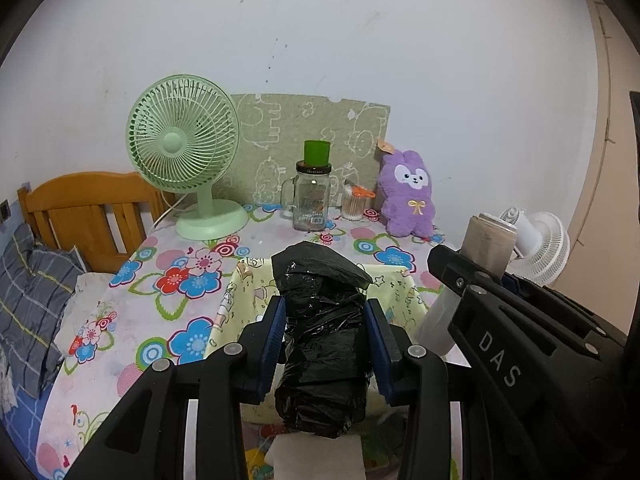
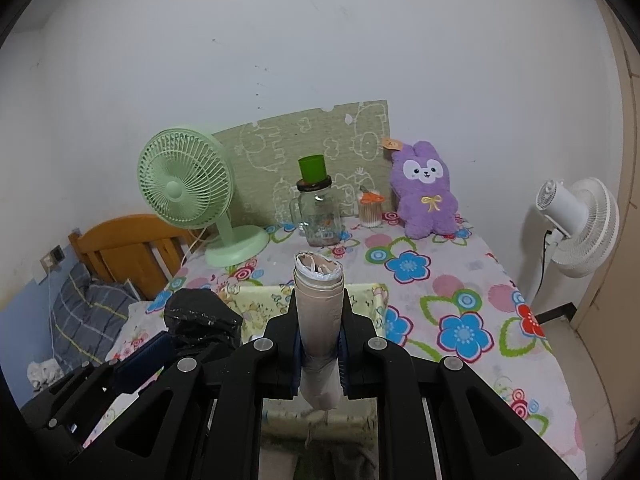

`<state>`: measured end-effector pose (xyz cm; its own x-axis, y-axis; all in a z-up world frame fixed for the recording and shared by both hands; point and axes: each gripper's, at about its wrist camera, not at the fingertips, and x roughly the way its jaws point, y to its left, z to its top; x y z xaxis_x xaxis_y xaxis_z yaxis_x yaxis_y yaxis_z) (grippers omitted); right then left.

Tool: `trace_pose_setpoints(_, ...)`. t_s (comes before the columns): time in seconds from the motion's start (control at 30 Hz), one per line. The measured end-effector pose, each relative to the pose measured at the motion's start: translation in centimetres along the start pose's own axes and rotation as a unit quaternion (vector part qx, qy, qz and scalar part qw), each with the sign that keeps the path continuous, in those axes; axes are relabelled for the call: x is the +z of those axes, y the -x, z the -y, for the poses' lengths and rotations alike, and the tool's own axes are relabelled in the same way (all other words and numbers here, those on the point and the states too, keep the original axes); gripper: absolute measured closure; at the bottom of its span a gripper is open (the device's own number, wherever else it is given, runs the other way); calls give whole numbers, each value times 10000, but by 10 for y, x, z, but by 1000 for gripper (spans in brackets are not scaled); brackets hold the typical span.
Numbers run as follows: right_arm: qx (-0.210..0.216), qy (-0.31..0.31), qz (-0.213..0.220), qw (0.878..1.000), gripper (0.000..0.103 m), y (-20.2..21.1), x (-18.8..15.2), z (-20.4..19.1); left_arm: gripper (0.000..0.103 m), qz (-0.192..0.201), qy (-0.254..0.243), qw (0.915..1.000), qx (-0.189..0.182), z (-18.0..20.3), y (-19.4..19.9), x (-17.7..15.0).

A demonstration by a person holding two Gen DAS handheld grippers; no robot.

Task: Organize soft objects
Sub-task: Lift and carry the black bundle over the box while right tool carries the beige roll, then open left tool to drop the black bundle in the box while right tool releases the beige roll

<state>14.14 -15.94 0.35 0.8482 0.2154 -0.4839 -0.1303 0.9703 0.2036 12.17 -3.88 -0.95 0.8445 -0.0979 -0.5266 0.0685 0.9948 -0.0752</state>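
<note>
The left gripper (image 1: 325,332) has its jaws clenched on a black roll of plastic bags (image 1: 322,340). The blue pads press its two sides at about the middle, so the soft bundle does not bend or slip out at either end. The right gripper (image 2: 319,344) has its jaws closed tightly on a beige roll (image 2: 319,308), a thin one, held near its lower part so that the long upper end stands up in front of the camera.

Both rolls hang in the air above a yellow fabric box (image 1: 396,284) with cartoon print, which stands open on the counter (image 2: 460,280) under a flowered cloth. I judge that the box is the place where the soft things must go, and this is why the two hands bring their rolls over it side by side.

Farther back, near the wall, stand a green fan (image 1: 184,152), a glass jar (image 1: 311,196) with a green cup on top, and a purple plush rabbit (image 2: 426,192). The rabbit is also soft, so perhaps it is waiting for its turn.
</note>
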Motion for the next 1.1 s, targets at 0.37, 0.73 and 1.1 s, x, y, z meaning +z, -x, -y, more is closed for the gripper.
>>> trace_pose_setpoints(0.37,42,85,-171,9998,86,-37,3,-3,62,-156,-59,9998,140,-2,-37,4)
trace_pose_setpoints(0.73,-12,-33,-464,9989,86,-74,-2,2,59,-401,-67,9989,233,-7,-73,4)
trace_pose_setpoints(1.1,114,-78,-705,9974,86,-98,-6,2,30,-740,53,9968,293,-16,-95,1)
